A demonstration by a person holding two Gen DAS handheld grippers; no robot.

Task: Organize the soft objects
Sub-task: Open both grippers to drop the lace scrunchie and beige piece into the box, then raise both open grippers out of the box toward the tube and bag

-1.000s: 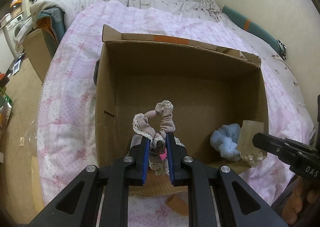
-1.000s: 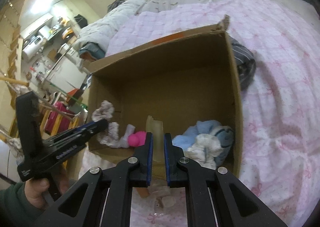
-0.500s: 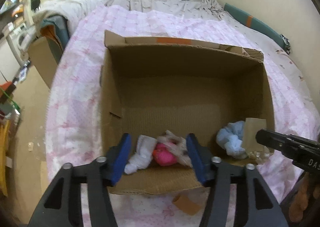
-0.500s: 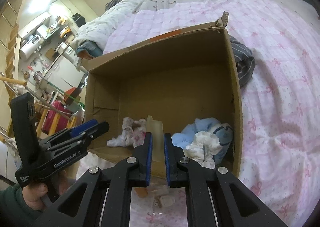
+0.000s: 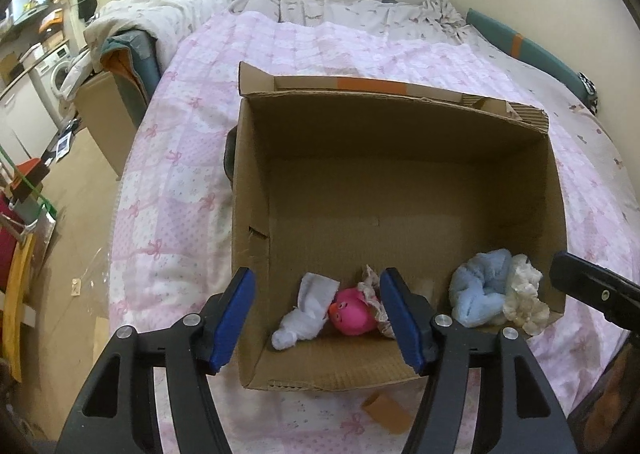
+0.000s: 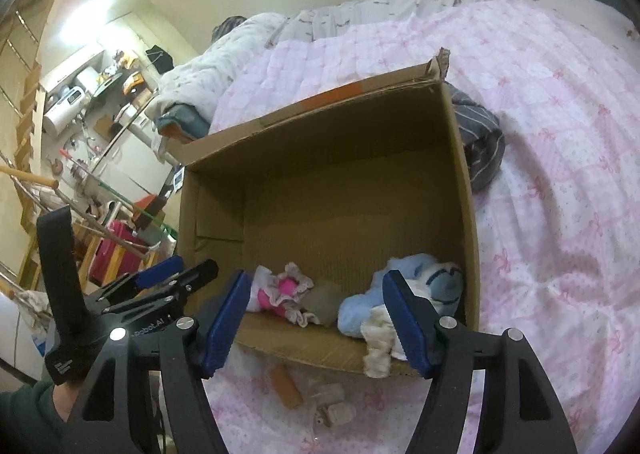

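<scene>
While both tongs (image 5: 316,314) (image 6: 318,318) gape wide, pink toy (image 5: 352,310) lies boxed between left tips.

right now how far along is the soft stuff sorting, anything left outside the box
Done: the pink plush toy, white cloth and blue fluffy bundle lie inside the cardboard box. In hand: nothing; the left gripper and right gripper are both open. Left: a grey striped garment lies on the bed beside the box.

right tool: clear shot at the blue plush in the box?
Probably yes. The right tool is open above the near rim of the open-topped cardboard box, and the blue plush lies uncovered in the near right corner; only a white cloth overlaps its front.
</scene>
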